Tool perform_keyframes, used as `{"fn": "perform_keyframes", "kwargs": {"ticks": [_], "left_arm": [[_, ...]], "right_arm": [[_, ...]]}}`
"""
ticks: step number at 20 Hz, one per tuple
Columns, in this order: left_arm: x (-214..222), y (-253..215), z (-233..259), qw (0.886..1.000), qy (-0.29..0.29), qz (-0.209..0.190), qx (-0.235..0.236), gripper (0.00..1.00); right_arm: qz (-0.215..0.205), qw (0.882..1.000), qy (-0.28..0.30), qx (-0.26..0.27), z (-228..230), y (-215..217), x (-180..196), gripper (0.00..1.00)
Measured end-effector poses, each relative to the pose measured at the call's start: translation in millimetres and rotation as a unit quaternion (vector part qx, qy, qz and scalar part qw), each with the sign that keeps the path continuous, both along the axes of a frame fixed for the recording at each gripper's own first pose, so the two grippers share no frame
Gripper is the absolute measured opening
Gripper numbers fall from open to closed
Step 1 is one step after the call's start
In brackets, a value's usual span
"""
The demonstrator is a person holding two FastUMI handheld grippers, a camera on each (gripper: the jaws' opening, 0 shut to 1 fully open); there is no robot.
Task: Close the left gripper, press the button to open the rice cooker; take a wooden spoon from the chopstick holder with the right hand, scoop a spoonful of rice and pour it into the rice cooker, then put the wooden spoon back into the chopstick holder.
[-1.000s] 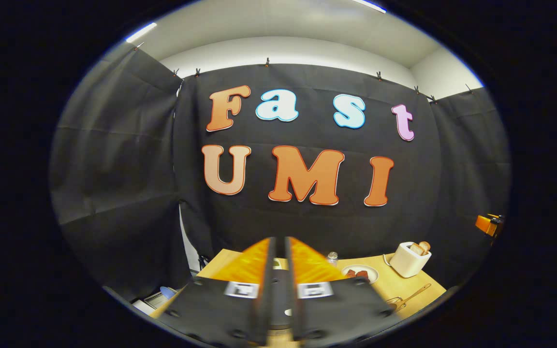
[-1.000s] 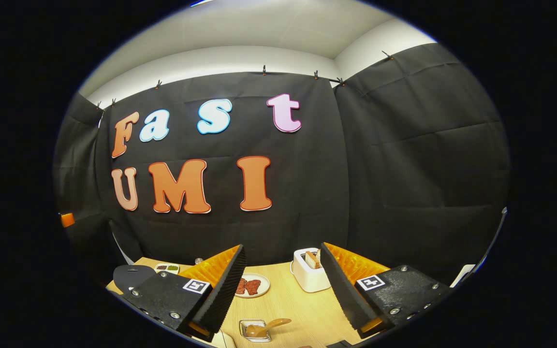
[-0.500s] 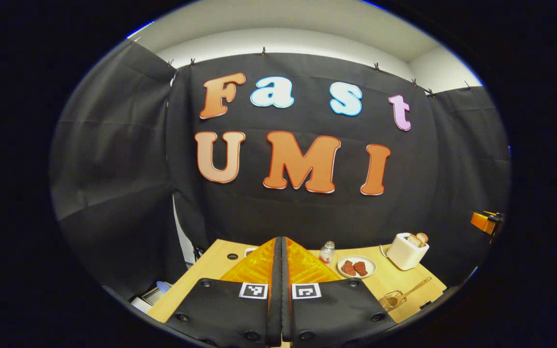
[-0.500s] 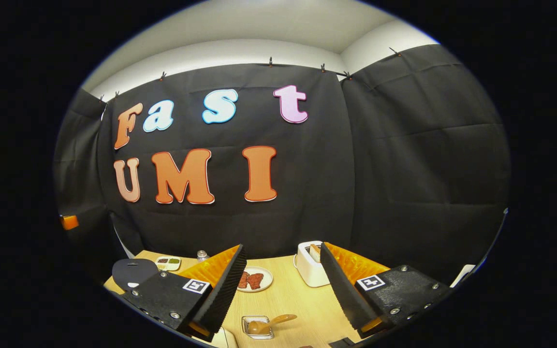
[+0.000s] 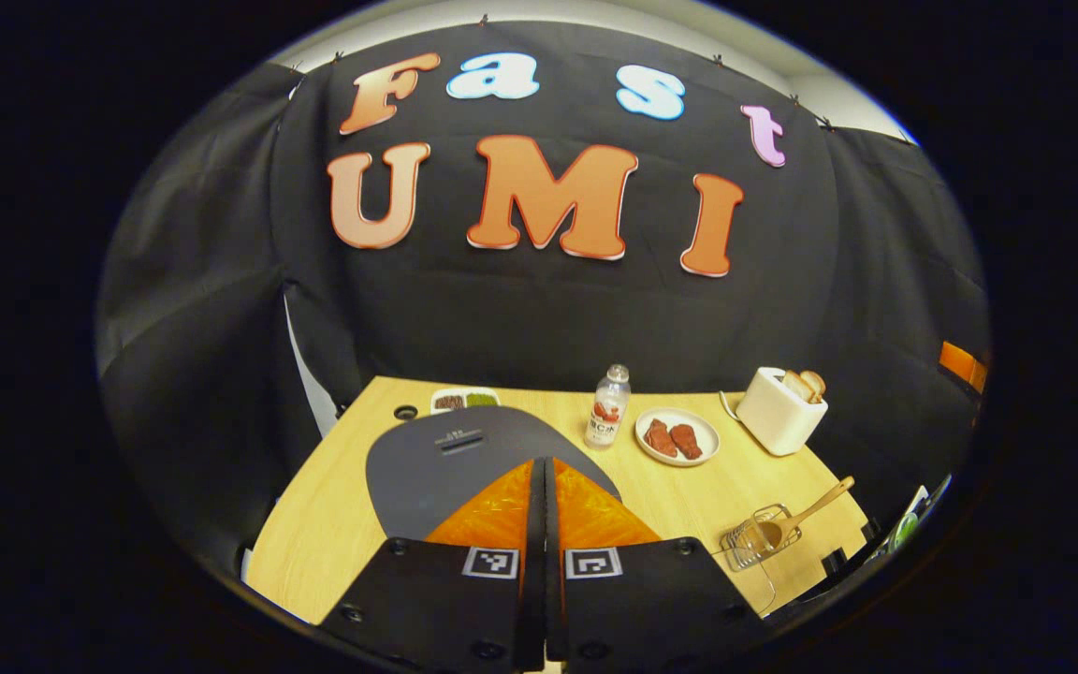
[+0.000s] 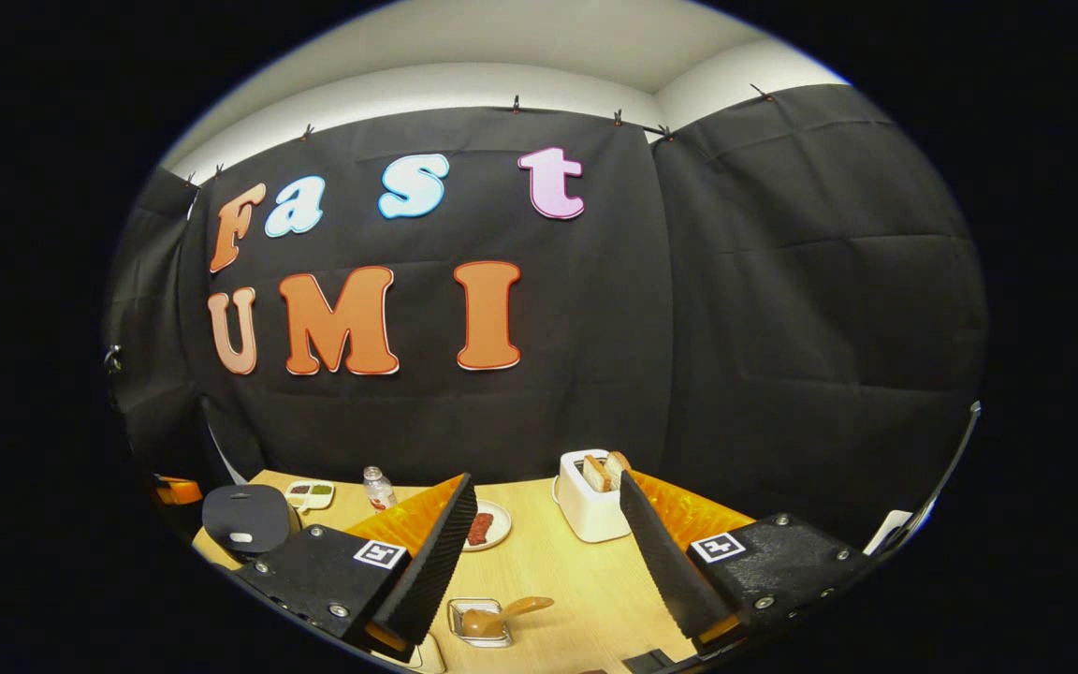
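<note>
In the left gripper view my left gripper [image 5: 544,465] is shut, with nothing between its fingers. It hovers above the near edge of the rice cooker's dark grey lid [image 5: 445,459], which is closed. The wooden spoon [image 5: 806,515] lies slanted in the wire chopstick holder [image 5: 752,543] at the table's right front. In the right gripper view my right gripper [image 6: 548,482] stands open and empty above the table. The wooden spoon [image 6: 502,613] and its holder [image 6: 475,622] lie below and between its fingers. The rice cooker [image 6: 244,515] sits far left.
On the wooden table [image 5: 314,524] stand a small bottle [image 5: 607,409], a plate of meat [image 5: 677,436], a white toaster with bread [image 5: 778,412] and a two-part dish [image 5: 464,400] along the back. The black cloth wall rises just behind.
The left gripper's fingers went from slightly apart to shut, and it tipped down and forward over the rice cooker lid. The right gripper stayed open and barely shifted.
</note>
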State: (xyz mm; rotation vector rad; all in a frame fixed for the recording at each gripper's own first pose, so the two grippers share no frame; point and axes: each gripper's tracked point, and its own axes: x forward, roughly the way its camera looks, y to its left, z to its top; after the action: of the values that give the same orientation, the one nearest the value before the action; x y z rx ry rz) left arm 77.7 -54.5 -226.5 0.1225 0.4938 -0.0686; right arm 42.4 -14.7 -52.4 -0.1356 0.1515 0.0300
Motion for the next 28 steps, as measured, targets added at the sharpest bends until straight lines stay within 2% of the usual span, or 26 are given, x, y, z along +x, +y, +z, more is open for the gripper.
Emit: {"fn": "perform_keyframes", "kwargs": {"ticks": [3,4,5,6,7,8,9,10,11,15,16,17,18,20,23,26,28], "left_arm": [[8,1,-35,1.0,0.029,-0.001,0.009,0.05],[9,0,-47,0.999,0.041,0.0,0.008,0.05],[9,-1,-56,0.999,0.049,0.001,0.009,0.07],[9,0,-65,0.998,0.056,0.001,0.012,0.05],[9,3,-74,0.998,0.063,0.005,0.019,0.02],[10,6,-79,0.997,0.07,0.009,0.022,0.07],[9,6,-79,0.997,0.072,0.01,0.019,0.07],[14,6,-75,0.998,0.064,0.008,0.016,0.05],[10,6,-83,0.997,0.077,0.008,0.016,0.05],[7,7,-85,0.997,0.072,0.008,0.023,0.05],[7,7,-84,0.997,0.071,0.01,0.025,0.05],[7,8,-84,0.997,0.073,0.009,0.025,0.05],[4,9,-87,0.997,0.08,0.015,0.011,0.05],[0,7,-90,0.995,0.092,0.026,-0.017,0.05],[-2,7,-87,0.996,0.088,0.007,0.019,0.05],[2,5,-69,0.997,0.067,0.01,0.026,0.05],[1,2,-31,0.999,0.029,0.016,0.025,0.05]], "right_arm": [[-0.01,1.0,0.006,-0.003,-4,-9,-1,0.95],[-0.013,1.0,0.008,-0.001,-4,-11,-1,1.0],[-0.016,1.0,0.011,0.003,-5,-12,-1,1.0],[-0.016,1.0,0.014,0.007,-6,-12,-1,0.95],[-0.014,1.0,0.013,0.011,-5,-10,-1,0.95],[-0.014,1.0,0.011,0.011,-5,-10,-1,0.95],[-0.015,1.0,0.009,0.009,-4,-11,-1,1.0],[-0.016,1.0,0.009,0.006,-5,-12,0,1.0],[-0.017,1.0,0.012,0.005,-7,-12,0,0.95],[-0.009,1.0,0.022,0.012,-15,-4,-1,0.95],[-0.007,1.0,0.025,0.012,-18,-2,-2,1.0],[-0.002,1.0,0.027,0.011,-21,2,-2,1.0],[0.001,1.0,0.028,0.01,-22,4,-3,0.95],[0.004,0.999,0.032,0.01,-25,7,-6,0.95],[0.009,0.999,0.031,0.007,-26,8,-12,0.95],[0.009,1.0,0.019,0.006,-24,3,-14,0.95],[0.005,1.0,0.013,0.014,-26,-3,-15,0.95]]}}
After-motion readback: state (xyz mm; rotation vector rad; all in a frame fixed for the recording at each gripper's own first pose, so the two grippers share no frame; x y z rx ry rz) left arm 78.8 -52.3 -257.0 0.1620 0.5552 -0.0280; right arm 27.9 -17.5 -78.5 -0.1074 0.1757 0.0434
